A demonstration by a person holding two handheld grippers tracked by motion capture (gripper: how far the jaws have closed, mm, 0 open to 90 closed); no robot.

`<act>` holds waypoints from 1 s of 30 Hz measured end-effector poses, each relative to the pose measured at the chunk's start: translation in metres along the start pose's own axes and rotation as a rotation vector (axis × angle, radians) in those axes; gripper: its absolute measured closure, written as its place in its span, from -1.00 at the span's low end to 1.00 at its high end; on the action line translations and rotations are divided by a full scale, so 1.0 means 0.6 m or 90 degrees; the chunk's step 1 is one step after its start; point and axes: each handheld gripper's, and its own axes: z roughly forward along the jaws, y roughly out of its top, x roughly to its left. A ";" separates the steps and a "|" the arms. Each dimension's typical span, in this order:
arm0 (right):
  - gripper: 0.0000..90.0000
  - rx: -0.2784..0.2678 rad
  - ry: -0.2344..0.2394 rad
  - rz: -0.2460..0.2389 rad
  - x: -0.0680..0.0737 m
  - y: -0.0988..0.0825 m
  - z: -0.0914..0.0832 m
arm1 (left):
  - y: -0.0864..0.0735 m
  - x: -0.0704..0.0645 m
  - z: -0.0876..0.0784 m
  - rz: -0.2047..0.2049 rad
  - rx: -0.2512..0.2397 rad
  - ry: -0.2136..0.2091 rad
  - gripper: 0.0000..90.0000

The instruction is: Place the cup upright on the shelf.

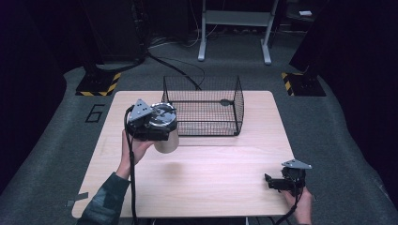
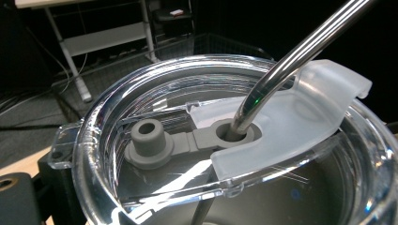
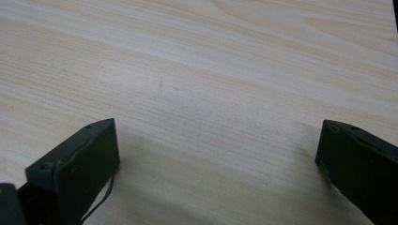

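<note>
A steel tumbler (image 1: pixel 167 140) with a clear lid (image 2: pixel 141 93) hangs just above the wooden table (image 1: pixel 211 173), beside the left wall of a black wire basket (image 1: pixel 238 105). My left gripper (image 1: pixel 162 125) is shut on the tumbler near its top. A metal straw (image 2: pixel 300 51) passes through a grey rubber seal (image 2: pixel 206 138) in the lid, under a frosted flap (image 2: pixel 300 117). The tumbler hides most of the left jaws. My right gripper (image 1: pixel 270 180) rests low at the table's front right, open, with bare wood between its jaws (image 3: pixel 216 150).
The wire basket stands at the back middle of the table, open at the top. A white metal stand (image 1: pixel 234 21) and cables lie on the floor beyond. Yellow-black striped bases (image 1: pixel 98 84) sit at both far corners.
</note>
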 end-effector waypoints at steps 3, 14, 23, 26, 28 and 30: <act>-1.00 0.001 0.000 0.000 0.000 0.000 0.000 | 0.012 0.001 0.006 0.006 0.001 -0.003 -0.91; -1.00 0.001 0.001 -0.001 0.000 0.000 0.000 | 0.043 0.001 0.036 0.012 0.004 -0.013 -0.91; -1.00 0.004 -0.001 0.006 0.001 0.000 -0.001 | 0.070 -0.003 0.057 0.017 -0.003 -0.023 -0.91; -1.00 0.004 0.000 0.005 0.001 0.000 -0.001 | 0.077 -0.004 0.066 0.017 -0.004 -0.023 -0.91; -1.00 0.004 -0.001 0.005 0.001 0.000 -0.001 | 0.081 -0.002 0.071 0.019 0.000 -0.024 -0.91; -1.00 0.004 -0.001 0.006 0.001 0.000 -0.001 | 0.084 -0.002 0.077 0.015 -0.002 -0.025 -0.91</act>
